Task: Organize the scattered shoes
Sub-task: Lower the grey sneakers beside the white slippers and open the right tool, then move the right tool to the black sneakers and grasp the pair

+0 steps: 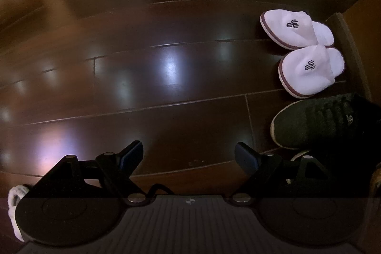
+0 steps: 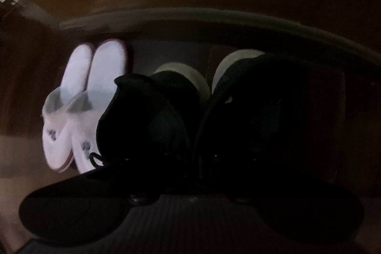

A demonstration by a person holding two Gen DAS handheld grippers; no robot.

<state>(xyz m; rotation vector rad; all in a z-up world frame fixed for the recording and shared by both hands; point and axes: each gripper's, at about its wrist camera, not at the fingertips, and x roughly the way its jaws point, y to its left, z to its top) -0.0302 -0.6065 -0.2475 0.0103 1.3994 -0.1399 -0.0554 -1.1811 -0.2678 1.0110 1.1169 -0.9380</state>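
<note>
**Operator:** Reporting tool status first: the left gripper (image 1: 189, 155) sits at the lower centre of the left wrist view with its two fingers spread wide. Only bare wooden floor (image 1: 142, 63) shows in the gap; the fingers hold nothing and touch nothing.

**Checker:** And the other tool?

**Operator:** The right gripper (image 2: 190, 170) occupies the lower centre of the right wrist view. Its fingers are lost in shadow against the dark shoes, so I cannot tell whether they are apart, closed, or gripping anything.

**Checker:** Count the footwear.

**Operator:** White slippers: two. In the left wrist view, the farther slipper (image 1: 295, 29) and the nearer slipper (image 1: 312, 69) lie side by side and touching at the right of the frame, toes pointing left, heels against a wooden base (image 1: 347, 44). Dark sneakers: two. In the right wrist view, the left sneaker (image 2: 152, 116) and the right sneaker (image 2: 257, 111) stand side by side at the centre, pale-soled heels toward the base. The left sneaker is just beside the slipper pair. The left wrist view shows one sneaker clearly at the lower right, below the slippers.

**Checker:** Anything else?

**Operator:** One white fluffy item (image 1: 14, 213) at the lower left edge of the left wrist view, partly hidden behind the tool body; its kind cannot be determined.
</note>
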